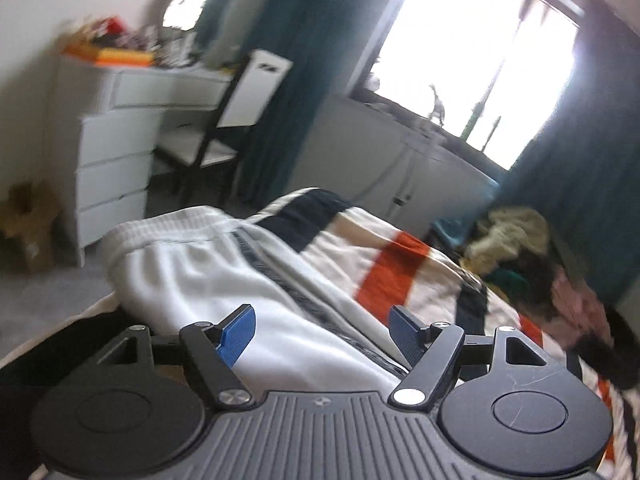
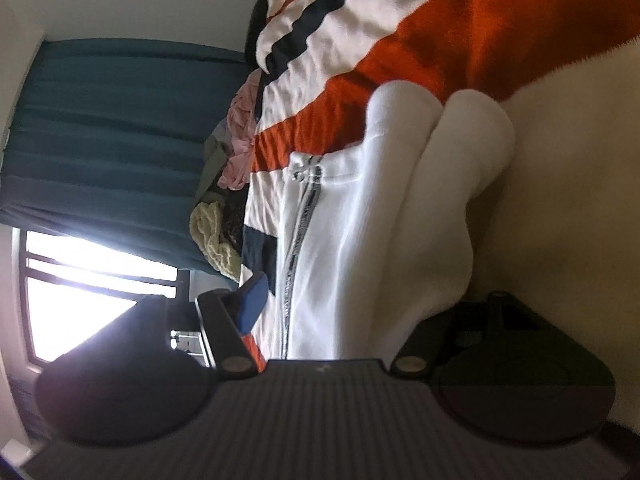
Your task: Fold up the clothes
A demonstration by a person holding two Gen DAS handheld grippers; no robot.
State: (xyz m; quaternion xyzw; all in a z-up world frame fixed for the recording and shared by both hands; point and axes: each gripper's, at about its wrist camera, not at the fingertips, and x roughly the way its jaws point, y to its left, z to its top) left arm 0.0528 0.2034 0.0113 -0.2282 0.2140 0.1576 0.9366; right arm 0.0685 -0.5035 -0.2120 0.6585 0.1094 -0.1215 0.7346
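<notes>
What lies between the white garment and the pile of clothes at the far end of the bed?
In the left wrist view, only the striped blanket lies between the white garment and the pile of clothes, with its orange and dark bands.

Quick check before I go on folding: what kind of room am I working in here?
Most likely a bedroom. The white garment lies on a bed with a striped blanket, a white chest of drawers stands by the wall, and teal curtains frame a bright window.
</notes>
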